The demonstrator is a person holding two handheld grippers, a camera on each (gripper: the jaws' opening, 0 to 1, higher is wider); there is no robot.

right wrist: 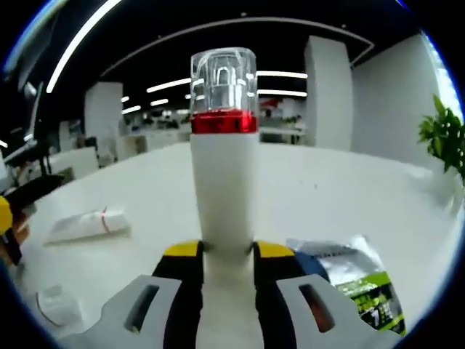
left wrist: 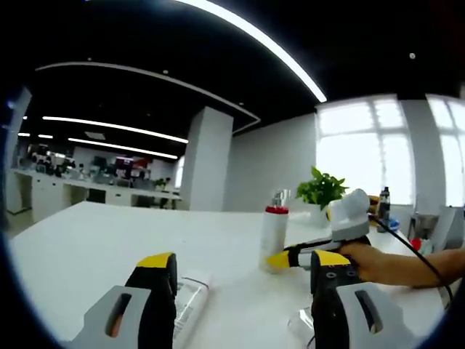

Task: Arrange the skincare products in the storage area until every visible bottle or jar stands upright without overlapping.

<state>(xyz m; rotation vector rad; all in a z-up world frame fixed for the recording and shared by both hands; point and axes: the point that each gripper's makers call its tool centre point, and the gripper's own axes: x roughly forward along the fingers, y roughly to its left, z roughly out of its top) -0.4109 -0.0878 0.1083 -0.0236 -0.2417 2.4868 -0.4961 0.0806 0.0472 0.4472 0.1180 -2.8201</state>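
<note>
Standing one product up appears to be the step in hand. At the near left of the white table, in the left gripper view, the left gripper hovers with its jaws wide apart and nothing between them. A white tube lies flat just beside its left jaw, partly hidden by it. Further right and farther off, the white bottle with a red band and clear cap stands upright, and the right gripper, held in a person's hand, meets it low at its base. A potted plant sits behind, near the windows.

In the right gripper view, a flat white tube with a thin red stripe lies at the left. In the middle the white bottle rises straight up, and the right gripper has its jaws narrow against the bottle's lower body, gripping it. To the right of the jaws lies a foil sachet with green print, flat on the table.

The bottle looks settled, so the next move probably calls for easing the jaws apart without tipping it, then turning to the lying tube near the left gripper. No tray, box or bin can be made out in either view, and whether the bottle holds anything cannot be told through its opaque wall.
</note>
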